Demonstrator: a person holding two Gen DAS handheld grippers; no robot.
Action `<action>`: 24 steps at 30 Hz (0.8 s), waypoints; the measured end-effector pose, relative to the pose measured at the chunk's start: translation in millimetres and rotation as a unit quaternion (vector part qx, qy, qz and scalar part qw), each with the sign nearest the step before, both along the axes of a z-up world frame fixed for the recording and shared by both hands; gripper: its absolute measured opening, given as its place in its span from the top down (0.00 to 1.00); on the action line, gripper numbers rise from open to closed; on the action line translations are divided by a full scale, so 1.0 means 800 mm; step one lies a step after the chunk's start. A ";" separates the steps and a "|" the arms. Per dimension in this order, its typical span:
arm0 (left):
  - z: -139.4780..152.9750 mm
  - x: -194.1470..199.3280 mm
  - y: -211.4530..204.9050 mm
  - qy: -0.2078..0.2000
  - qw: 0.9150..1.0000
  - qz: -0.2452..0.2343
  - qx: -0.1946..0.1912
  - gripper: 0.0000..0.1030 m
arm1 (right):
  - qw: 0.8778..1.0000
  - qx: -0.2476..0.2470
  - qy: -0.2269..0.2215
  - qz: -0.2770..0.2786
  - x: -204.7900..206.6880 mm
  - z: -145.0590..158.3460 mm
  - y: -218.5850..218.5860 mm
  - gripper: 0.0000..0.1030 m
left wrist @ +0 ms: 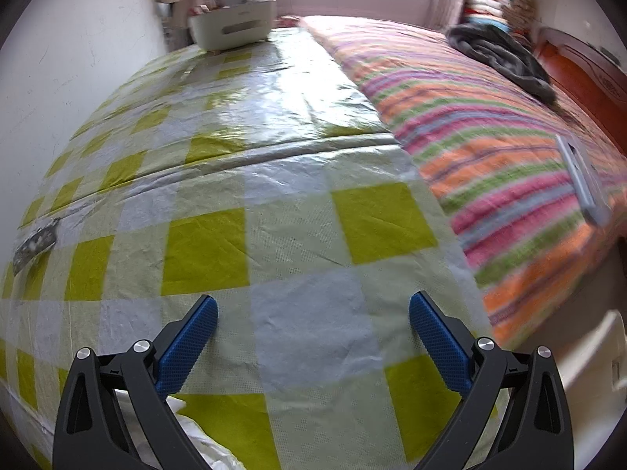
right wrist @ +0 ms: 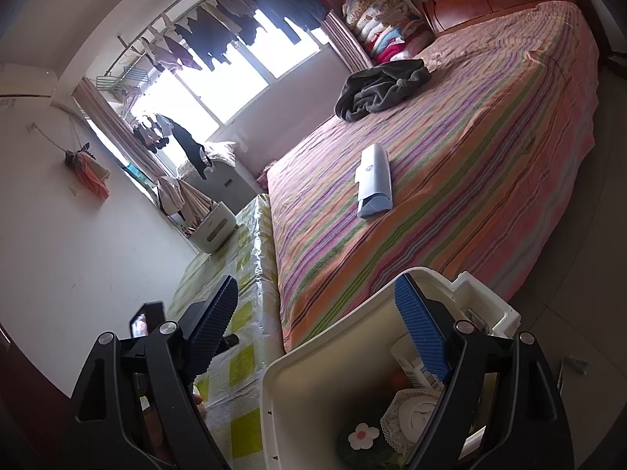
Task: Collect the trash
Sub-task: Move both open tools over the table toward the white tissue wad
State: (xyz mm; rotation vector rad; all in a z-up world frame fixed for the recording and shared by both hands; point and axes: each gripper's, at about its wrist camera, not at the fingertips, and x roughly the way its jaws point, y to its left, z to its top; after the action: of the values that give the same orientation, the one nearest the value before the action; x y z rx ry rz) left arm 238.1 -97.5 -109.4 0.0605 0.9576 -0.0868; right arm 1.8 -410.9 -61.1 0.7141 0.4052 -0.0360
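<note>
You are holding the left gripper (left wrist: 313, 321) jaws wide, empty over the checked cloth (left wrist: 243, 203) | right gripper (right wrist: 317, 313) jaws wide, empty above the bin (right wrist: 313, 387) | box (right wrist: 374, 182) lying on the bed (right wrist: 490, 149)

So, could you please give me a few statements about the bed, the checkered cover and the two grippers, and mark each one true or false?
1. The left gripper is open with nothing between its fingers. True.
2. The blue-and-white box lies on the green checkered cover. False: it lies on the striped bedspread.
3. A dark grey garment lies crumpled on the bedspread near the window end. True.
4. The right gripper is shut on a piece of trash. False: it is open and empty.
5. The white bin below the right gripper is empty. False: it holds several items.
</note>
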 end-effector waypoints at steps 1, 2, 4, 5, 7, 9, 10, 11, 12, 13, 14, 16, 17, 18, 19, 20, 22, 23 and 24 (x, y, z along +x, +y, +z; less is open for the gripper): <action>0.004 -0.004 -0.001 -0.012 1.000 -0.004 -0.009 0.07 | 1.000 -0.001 0.000 0.000 0.000 0.000 0.001 0.22; 0.012 -0.013 0.001 -0.034 0.999 -0.002 -0.023 0.07 | 1.000 -0.002 0.000 0.000 -0.001 0.001 0.001 0.22; 0.030 -0.029 -0.001 -0.075 0.997 -0.012 -0.035 0.07 | 1.000 -0.004 0.000 0.000 0.001 0.001 0.004 0.22; 0.040 -0.037 -0.004 -0.091 0.995 -0.022 -0.032 0.07 | 1.000 -0.005 0.001 0.001 0.003 0.000 0.005 0.22; 0.066 -0.058 -0.012 -0.132 0.991 -0.036 -0.010 0.07 | 1.000 -0.007 0.003 0.002 0.005 0.000 0.008 0.22; 0.094 -0.081 -0.015 -0.171 0.984 -0.050 0.009 0.07 | 1.000 -0.010 0.004 0.003 0.007 0.000 0.012 0.22; 0.105 -0.089 -0.015 -0.185 0.981 -0.056 0.015 0.07 | 1.000 -0.013 0.005 0.004 0.008 0.001 0.015 0.22; 0.118 -0.101 -0.013 -0.203 0.977 -0.065 0.020 0.07 | 1.000 -0.016 0.005 0.005 0.009 0.002 0.018 0.22; 0.128 -0.111 -0.011 -0.216 0.973 -0.077 0.021 0.07 | 1.000 -0.018 0.006 0.006 0.011 0.003 0.021 0.22; 0.136 -0.118 -0.008 -0.223 0.971 -0.085 0.021 0.07 | 1.000 -0.021 0.006 0.008 0.012 0.004 0.025 0.22; 0.145 -0.128 -0.003 -0.234 0.968 -0.093 0.022 0.07 | 1.000 -0.025 0.006 0.009 0.014 0.005 0.029 0.22; 0.156 -0.138 0.005 -0.244 0.964 -0.102 0.030 0.07 | 0.999 -0.033 0.007 0.014 0.018 0.006 0.038 0.22; 0.159 -0.143 0.009 -0.243 0.963 -0.107 0.038 0.07 | 0.999 -0.037 0.008 0.017 0.021 0.007 0.044 0.22; 0.160 -0.147 0.014 -0.244 0.963 -0.110 0.044 0.07 | 0.999 -0.039 0.008 0.021 0.024 0.008 0.050 0.22; 0.162 -0.150 0.017 -0.242 0.963 -0.111 0.046 0.07 | 0.999 -0.043 0.007 0.025 0.026 0.009 0.056 0.22; 0.161 -0.153 0.024 -0.240 0.963 -0.111 0.047 0.07 | 0.998 -0.048 0.007 0.027 0.028 0.010 0.062 0.22; 0.159 -0.155 0.037 -0.231 0.967 -0.097 0.052 0.07 | 0.998 -0.058 0.005 0.034 0.032 0.014 0.077 0.21; 0.158 -0.155 0.045 -0.226 0.969 -0.089 0.051 0.07 | 0.997 -0.064 0.005 0.037 0.035 0.017 0.083 0.22; 0.156 -0.156 0.051 -0.224 0.970 -0.086 0.046 0.07 | 0.997 -0.072 0.005 0.041 0.037 0.019 0.091 0.21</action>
State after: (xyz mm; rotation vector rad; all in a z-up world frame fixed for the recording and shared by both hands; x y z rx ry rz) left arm 113.4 -56.7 15.7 0.2399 0.5015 -0.1809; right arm 31.7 -337.8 -46.3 0.5556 0.4366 0.0097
